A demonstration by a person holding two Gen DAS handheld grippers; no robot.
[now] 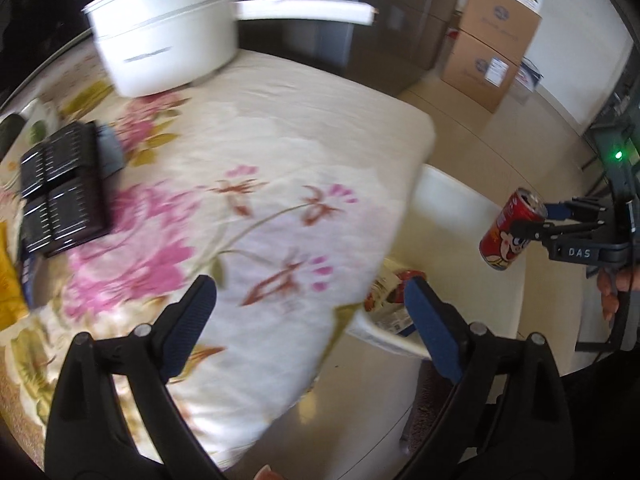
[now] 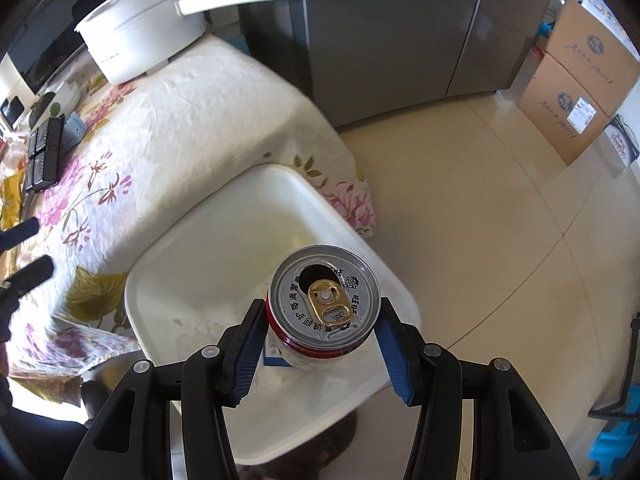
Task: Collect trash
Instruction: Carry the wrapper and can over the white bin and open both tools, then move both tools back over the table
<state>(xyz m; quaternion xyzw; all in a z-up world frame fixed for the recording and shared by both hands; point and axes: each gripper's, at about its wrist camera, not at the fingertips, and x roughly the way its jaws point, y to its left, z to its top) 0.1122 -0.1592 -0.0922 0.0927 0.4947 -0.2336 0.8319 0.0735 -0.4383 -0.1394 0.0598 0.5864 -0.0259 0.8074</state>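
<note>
Above white bin (image 2: 224, 248): right tool (image 2: 320, 332) pinching red can (image 2: 324, 304); left tool (image 1: 308, 316) spread, holding nothing.

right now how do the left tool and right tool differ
The left tool is open and empty, over the table; the right tool is shut on the can, over the bin. Both have black arms with blue pads.

A floral tablecloth (image 2: 192, 120) covers the table. At its far end stands a white pot (image 2: 140, 36) with a long handle. A black keyboard (image 1: 60, 188) lies near the cloth's left edge. Beyond the table, cardboard boxes (image 2: 580, 92) are stacked on the floor beside a grey refrigerator (image 2: 400, 36).
</note>
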